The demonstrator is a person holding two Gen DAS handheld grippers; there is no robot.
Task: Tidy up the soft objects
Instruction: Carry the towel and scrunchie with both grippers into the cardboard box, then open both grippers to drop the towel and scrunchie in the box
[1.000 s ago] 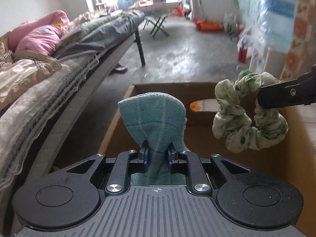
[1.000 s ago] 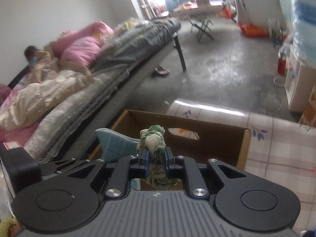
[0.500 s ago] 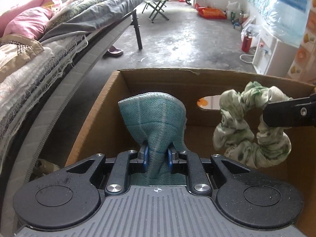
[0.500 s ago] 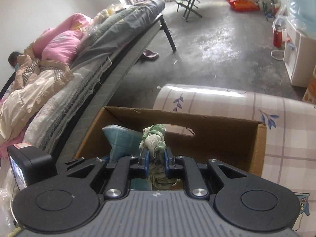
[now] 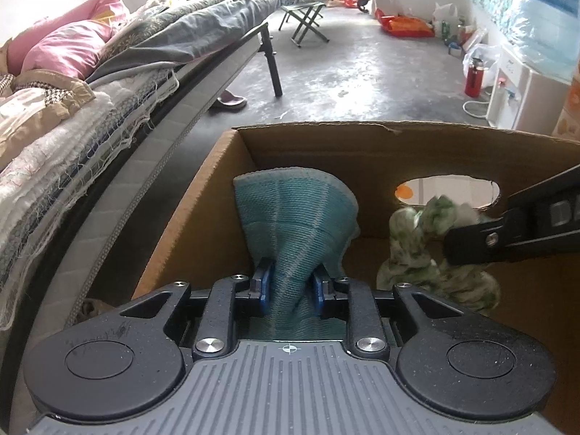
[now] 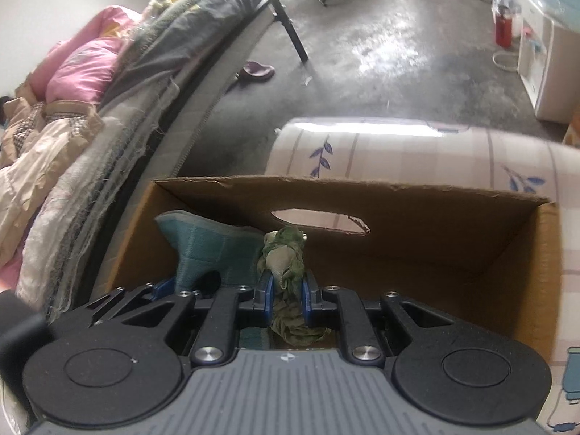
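- Teal knitted cloth stands bunched between the blue pads of the left gripper, whose fingers have just been spreading a little; the pads still touch the cloth on both sides, so it is grasped, only less tightly.
- Above the pads the cloth fans out wide; below them it drops out of sight behind the gripper body.
- Right gripper has its fingers clenched on a green and white scrunchie; a crumpled knot of it rises above the pads and a loop hangs beneath them.
- In the left wrist view the scrunchie hangs from the dark tip of the right gripper, which comes in from the right edge; it is blurred there.
- Cloth and scrunchie sit side by side without touching, the cloth to the left, both inside the open top of a cardboard box and lower than its rim.
- Behind them the box's far wall has an oval handle cut-out.
- From the right wrist the box rests on a tabletop under a pale checked covering with blue leaf prints.
- Left of the box runs a bed piled with bedding and pink pillows; beyond lies a grey concrete floor.
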